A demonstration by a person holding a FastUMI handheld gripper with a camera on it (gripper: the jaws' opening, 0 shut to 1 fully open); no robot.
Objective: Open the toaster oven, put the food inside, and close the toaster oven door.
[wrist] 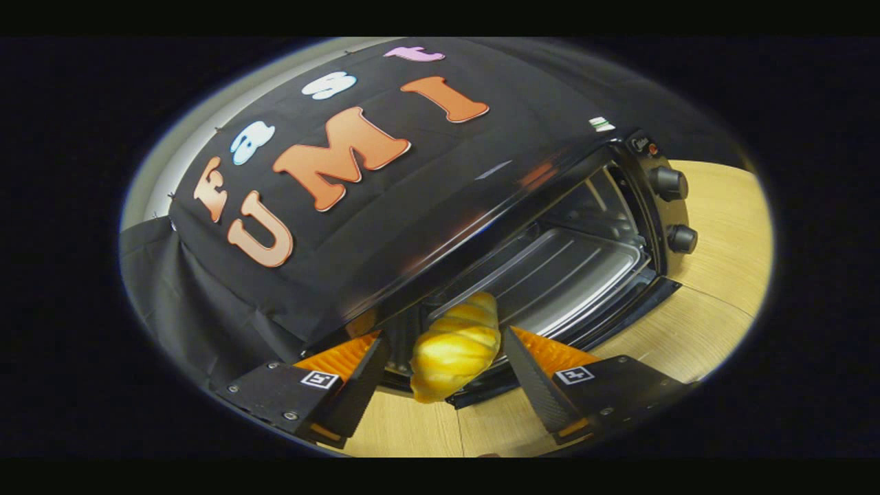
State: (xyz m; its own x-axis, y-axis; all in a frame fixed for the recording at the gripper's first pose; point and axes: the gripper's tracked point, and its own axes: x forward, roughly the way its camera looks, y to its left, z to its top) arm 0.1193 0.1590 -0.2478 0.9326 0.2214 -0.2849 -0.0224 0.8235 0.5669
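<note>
The black toaster oven [481, 206] stands tilted in my view with its door [619, 323] folded down toward me. A metal tray [550, 275] lies inside the cavity. A golden ridged bread roll [455, 347] sits between my fingers at the door's near edge, its far end pointing into the oven mouth. My gripper [445, 333] is open: a dark gap shows between the left finger [357, 371] and the roll, while the right finger [533, 364] stands right beside it. Whether the roll rests on the door I cannot tell.
Two round knobs [670, 184] sit on the oven's right-hand panel. The oven stands on a light wooden table [715, 275] that reaches under my fingers. Black cloth hangs behind and left of the oven.
</note>
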